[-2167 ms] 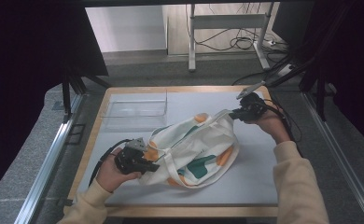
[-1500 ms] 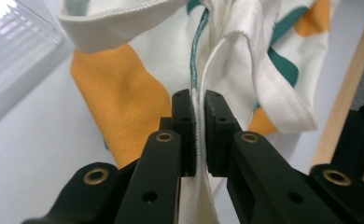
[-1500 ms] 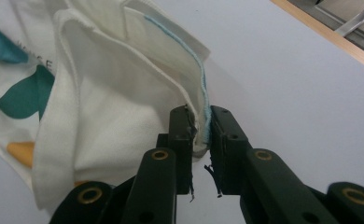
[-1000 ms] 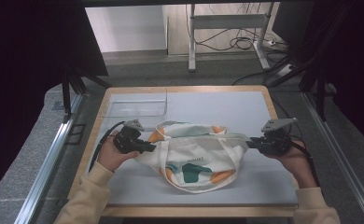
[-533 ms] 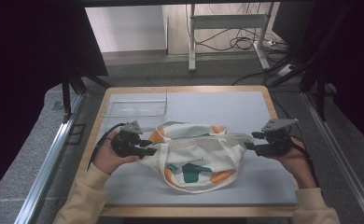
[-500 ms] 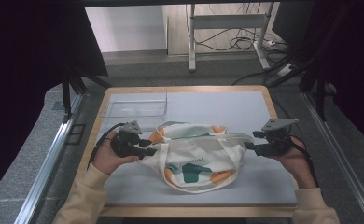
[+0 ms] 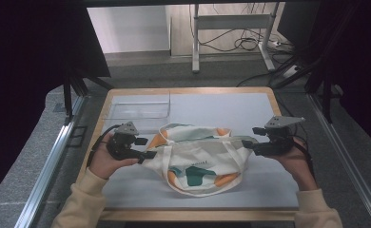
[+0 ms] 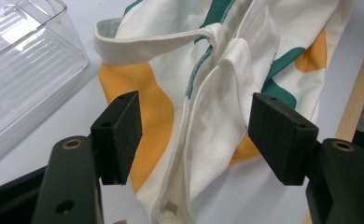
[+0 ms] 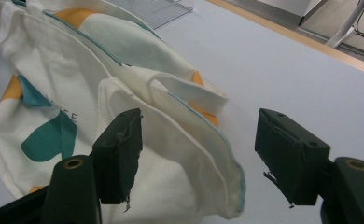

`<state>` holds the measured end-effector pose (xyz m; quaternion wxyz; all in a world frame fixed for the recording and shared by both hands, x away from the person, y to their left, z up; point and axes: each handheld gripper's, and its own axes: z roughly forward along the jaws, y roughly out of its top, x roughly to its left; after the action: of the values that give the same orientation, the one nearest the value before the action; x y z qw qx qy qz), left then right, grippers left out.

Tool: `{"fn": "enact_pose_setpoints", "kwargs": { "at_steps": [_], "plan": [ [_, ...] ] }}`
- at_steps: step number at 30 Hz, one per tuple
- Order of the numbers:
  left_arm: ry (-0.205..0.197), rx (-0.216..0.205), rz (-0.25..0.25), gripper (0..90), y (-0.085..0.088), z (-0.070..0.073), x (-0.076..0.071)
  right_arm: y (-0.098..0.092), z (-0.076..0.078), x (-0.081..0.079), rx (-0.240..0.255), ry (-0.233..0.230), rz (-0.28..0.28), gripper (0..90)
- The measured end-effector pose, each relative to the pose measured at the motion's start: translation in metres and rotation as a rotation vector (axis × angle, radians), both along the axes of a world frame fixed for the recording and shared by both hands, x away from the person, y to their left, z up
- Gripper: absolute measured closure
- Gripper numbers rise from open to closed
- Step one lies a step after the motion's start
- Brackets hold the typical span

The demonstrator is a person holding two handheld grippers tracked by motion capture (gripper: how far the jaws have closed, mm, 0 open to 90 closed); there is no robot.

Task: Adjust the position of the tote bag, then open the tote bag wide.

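Cream canvas tote bag [image 7: 200,159] with orange and green patches lay at the frame's lower middle on the pale bench [image 7: 250,111]. Left claw [image 7: 148,154] and right claw [image 7: 248,142] had just spread, cloth loose between unpressing pads. Clear plastic tray [image 7: 138,111] sat upper left.

Clear tray [image 7: 138,110] behind bag [image 7: 198,156]; bare right tabletop [image 7: 250,109]

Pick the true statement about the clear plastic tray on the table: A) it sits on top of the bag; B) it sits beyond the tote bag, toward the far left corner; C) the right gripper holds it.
B: the clear plastic tray rests apart from the tote bag, at the table's far left.
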<state>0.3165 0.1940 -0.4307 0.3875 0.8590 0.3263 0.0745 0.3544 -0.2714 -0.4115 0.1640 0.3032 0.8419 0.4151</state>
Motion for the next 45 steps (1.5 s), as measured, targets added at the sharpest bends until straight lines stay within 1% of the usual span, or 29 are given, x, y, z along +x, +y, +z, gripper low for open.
{"fn": "enact_pose_setpoints", "kwargs": {
  "at_steps": [2, 4, 7, 12, 15, 17, 25, 28, 33, 37, 38, 42, 45],
  "plan": [
    [0.006, -0.007, -0.003, 34.2, 0.001, 0.0, 0.0, 0.001, -0.001, 0.0, -0.004, -0.001, 0.002, 31.7],
    [0.001, 0.0, 0.004, 33.0, 0.001, 0.0, 0.0, 0.002, -0.001, -0.001, -0.005, -0.008, 0.006, 31.6],
    [-0.004, -0.008, 0.013, 32.7, 0.003, 0.001, 0.0, 0.003, 0.0, -0.001, 0.003, -0.007, 0.009, 31.6],
    [-0.015, -0.013, 0.021, 32.9, 0.002, 0.004, 0.002, 0.012, 0.004, -0.003, 0.003, -0.023, 0.029, 32.4],
    [-0.02, -0.016, 0.019, 33.9, 0.0, 0.005, 0.002, 0.02, 0.007, -0.003, 0.003, -0.022, 0.044, 33.4],
    [-0.023, -0.013, 0.015, 34.1, -0.001, 0.006, 0.002, 0.026, 0.008, -0.004, -0.006, -0.018, 0.062, 33.5],
    [-0.046, -0.024, 0.02, 34.5, -0.002, 0.011, 0.001, 0.054, 0.012, -0.006, -0.042, -0.019, 0.141, 34.1],
    [-0.05, -0.025, 0.014, 34.5, -0.004, 0.013, 0.002, 0.061, 0.014, -0.004, -0.038, -0.016, 0.158, 34.4],
    [-0.048, -0.023, 0.006, 34.9, -0.01, 0.013, 0.006, 0.071, 0.015, -0.001, -0.027, -0.015, 0.179, 35.0],
    [-0.073, -0.018, -0.005, 35.8, -0.019, 0.015, 0.01, 0.078, 0.013, -0.003, -0.035, -0.013, 0.198, 35.0],
    [-0.073, -0.022, -0.007, 36.6, -0.022, 0.016, 0.012, 0.078, 0.013, -0.003, -0.035, -0.014, 0.202, 35.0],
    [-0.086, -0.015, -0.019, 38.3, -0.03, 0.019, 0.019, 0.078, 0.013, -0.006, -0.035, -0.014, 0.208, 35.0],
    [-0.084, -0.016, -0.041, 40.1, -0.036, 0.021, 0.024, 0.077, 0.014, -0.008, -0.035, -0.016, 0.21, 35.0]
  ]
}}
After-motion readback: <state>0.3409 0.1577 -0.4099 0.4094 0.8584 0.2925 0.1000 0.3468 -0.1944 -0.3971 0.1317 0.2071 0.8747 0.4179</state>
